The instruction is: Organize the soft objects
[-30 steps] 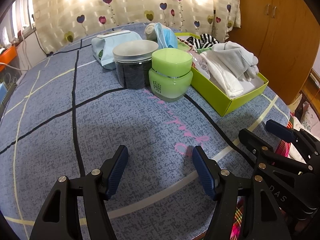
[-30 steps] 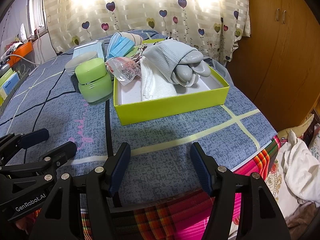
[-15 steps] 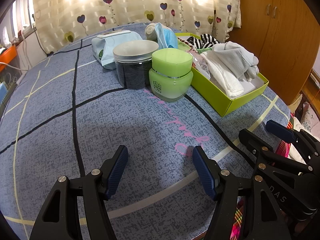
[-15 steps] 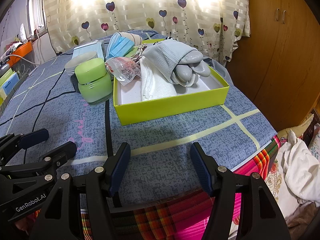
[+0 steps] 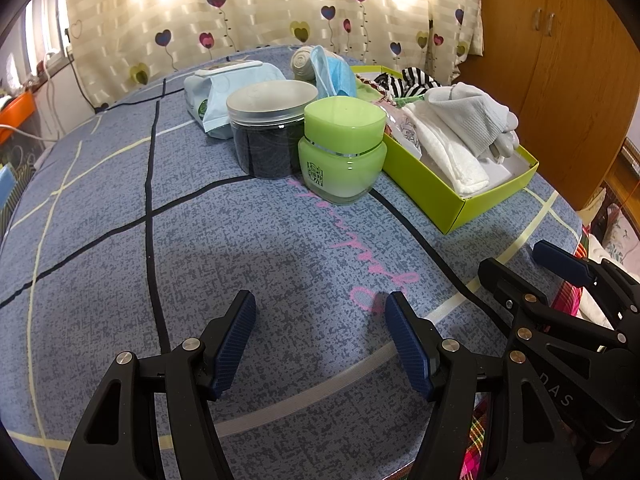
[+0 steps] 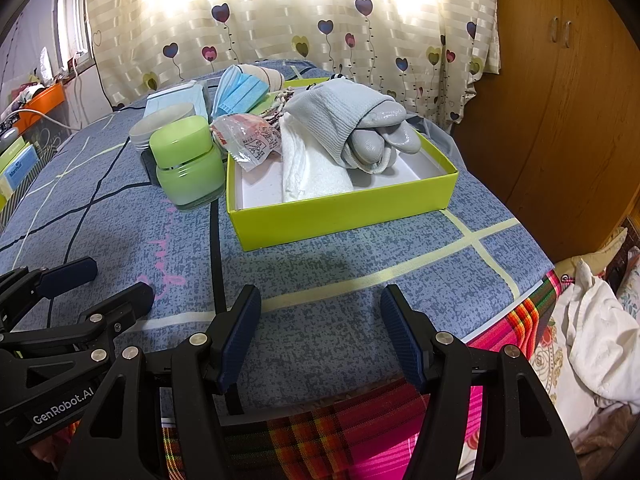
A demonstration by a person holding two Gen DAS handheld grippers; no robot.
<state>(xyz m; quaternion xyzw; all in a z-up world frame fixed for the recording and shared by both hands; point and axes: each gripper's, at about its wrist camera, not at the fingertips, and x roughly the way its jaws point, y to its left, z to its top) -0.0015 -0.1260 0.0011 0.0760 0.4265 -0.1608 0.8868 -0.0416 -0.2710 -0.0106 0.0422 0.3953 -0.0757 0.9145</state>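
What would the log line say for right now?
left gripper: open, empty | right gripper: open, empty | gloves, towel: in green box | mask: outside

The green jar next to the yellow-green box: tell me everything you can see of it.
The green jar is a squat cosmetic-style pot with a rounded-square, glossy light-green lid, a thin silvery band under it, and a translucent green body that pales toward the base. Small dark print marks one side. It stands upright and closed on the blue patterned cloth, just outside the yellow-green box, with a dark clear-plastic jar close behind it. Whether it touches either is unclear. No gripper touches it.
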